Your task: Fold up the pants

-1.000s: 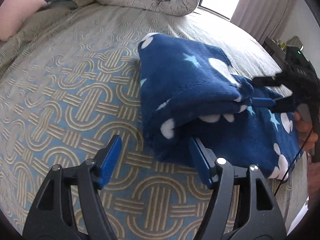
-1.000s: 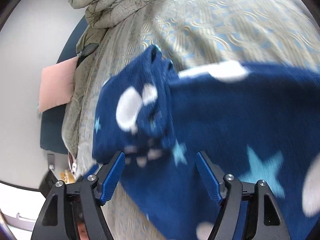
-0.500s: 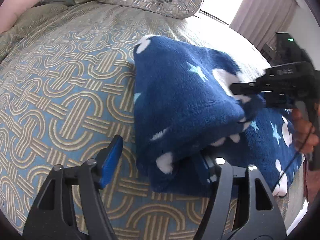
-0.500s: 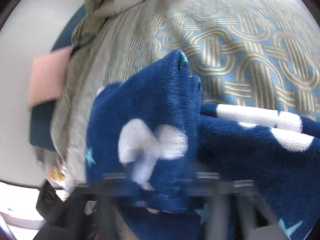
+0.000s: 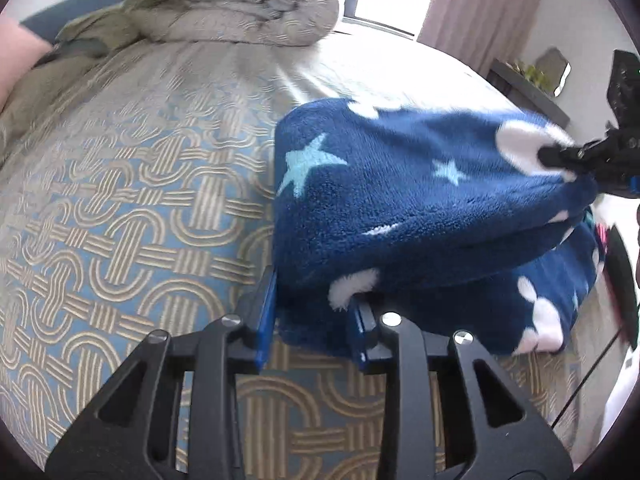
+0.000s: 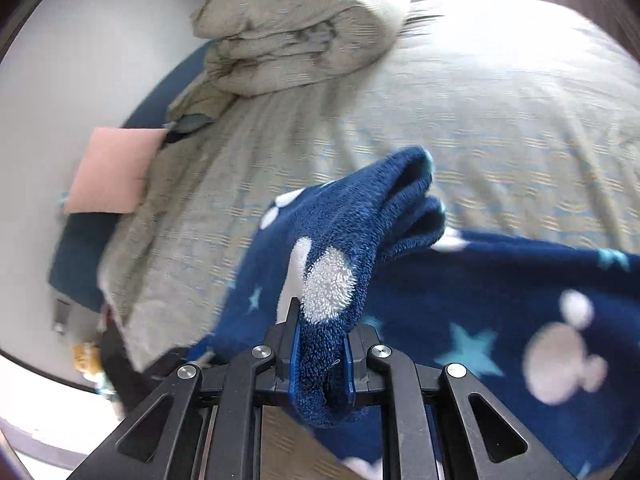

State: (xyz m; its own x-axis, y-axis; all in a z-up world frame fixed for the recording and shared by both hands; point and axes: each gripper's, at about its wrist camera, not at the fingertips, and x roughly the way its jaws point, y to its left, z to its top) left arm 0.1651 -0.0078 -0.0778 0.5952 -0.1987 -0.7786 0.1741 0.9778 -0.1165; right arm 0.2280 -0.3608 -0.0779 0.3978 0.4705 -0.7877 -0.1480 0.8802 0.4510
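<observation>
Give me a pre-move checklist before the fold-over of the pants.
1. Right gripper clamped on the pants: ok, fleece bunched between its fingers.
2. Left gripper grip: not ok yet, jaws closing with the corner between them.
3. Held edge lifted off the bedspread: ok.
4. Lower layer lying flat: cannot tell, mostly hidden.
5. Landing area on the bedspread free: ok; folded duvet sits far off.
</observation>
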